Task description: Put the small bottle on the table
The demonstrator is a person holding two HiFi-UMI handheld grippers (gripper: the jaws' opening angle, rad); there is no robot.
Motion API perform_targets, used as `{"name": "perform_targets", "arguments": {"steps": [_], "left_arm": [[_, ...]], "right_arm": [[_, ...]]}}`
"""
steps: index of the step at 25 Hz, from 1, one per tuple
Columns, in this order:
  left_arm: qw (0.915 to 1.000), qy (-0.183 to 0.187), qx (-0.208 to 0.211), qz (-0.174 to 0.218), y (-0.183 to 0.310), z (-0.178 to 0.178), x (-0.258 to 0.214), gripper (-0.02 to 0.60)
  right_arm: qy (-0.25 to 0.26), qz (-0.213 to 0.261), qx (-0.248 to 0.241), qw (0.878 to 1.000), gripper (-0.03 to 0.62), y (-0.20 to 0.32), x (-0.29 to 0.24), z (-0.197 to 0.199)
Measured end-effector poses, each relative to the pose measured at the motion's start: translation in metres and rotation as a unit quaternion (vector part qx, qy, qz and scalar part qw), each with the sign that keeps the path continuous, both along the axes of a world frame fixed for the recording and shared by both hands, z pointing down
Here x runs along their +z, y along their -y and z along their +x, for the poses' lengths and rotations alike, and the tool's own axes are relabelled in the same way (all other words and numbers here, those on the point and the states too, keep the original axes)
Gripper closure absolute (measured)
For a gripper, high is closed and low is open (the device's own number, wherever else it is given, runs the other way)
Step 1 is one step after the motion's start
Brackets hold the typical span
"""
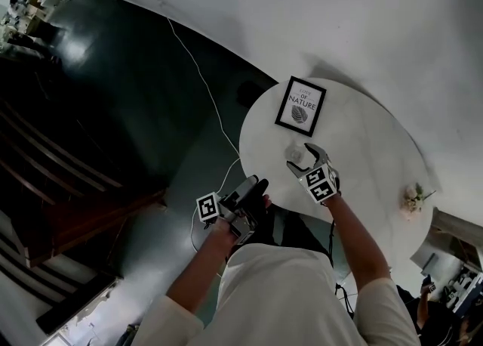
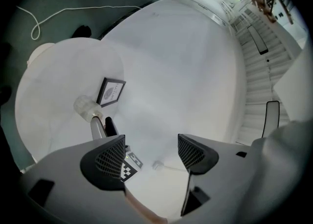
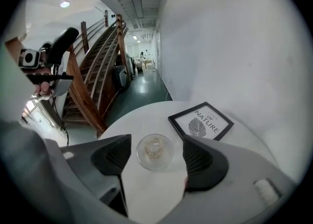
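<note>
A small clear bottle (image 1: 296,154) (image 3: 154,151) stands upright on the round white table (image 1: 362,148) (image 3: 142,118), just in front of a black-framed leaf print (image 1: 300,106) (image 3: 200,120). My right gripper (image 1: 303,159) (image 3: 155,157) is open around the bottle, with a gap showing on each side between jaw and glass. In the left gripper view the bottle (image 2: 84,105) appears beside the right gripper's fingers (image 2: 98,128). My left gripper (image 1: 256,189) (image 2: 149,152) is open and empty, held off the table's near edge by my body.
A small flower sprig (image 1: 411,199) lies near the table's right edge. A white cable (image 1: 204,88) runs over the dark floor to the left of the table. A wooden staircase (image 3: 95,76) rises on the left; a white wall (image 1: 339,20) stands behind the table.
</note>
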State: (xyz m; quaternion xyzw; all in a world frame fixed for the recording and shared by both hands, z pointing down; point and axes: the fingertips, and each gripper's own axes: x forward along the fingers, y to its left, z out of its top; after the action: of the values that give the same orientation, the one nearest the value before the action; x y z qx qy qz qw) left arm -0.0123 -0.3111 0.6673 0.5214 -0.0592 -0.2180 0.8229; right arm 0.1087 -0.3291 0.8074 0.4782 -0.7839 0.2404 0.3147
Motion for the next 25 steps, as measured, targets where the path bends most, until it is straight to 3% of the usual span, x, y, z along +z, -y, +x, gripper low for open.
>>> {"name": "perform_targets", "arguments": {"steps": [13, 25], "left_arm": [[0.994, 0.021, 0.073, 0.079, -0.028, 0.002, -0.037, 0.306], [0.9789, 0.085, 0.091, 0.162, -0.051, 0.003, -0.056, 0.532]], "right_arm": [[0.018, 0.031, 0.04, 0.999, 0.342, -0.031, -0.086, -0.008], [0.09, 0.068, 0.118, 0.987, 0.463, -0.081, -0.168, -0.021]]}}
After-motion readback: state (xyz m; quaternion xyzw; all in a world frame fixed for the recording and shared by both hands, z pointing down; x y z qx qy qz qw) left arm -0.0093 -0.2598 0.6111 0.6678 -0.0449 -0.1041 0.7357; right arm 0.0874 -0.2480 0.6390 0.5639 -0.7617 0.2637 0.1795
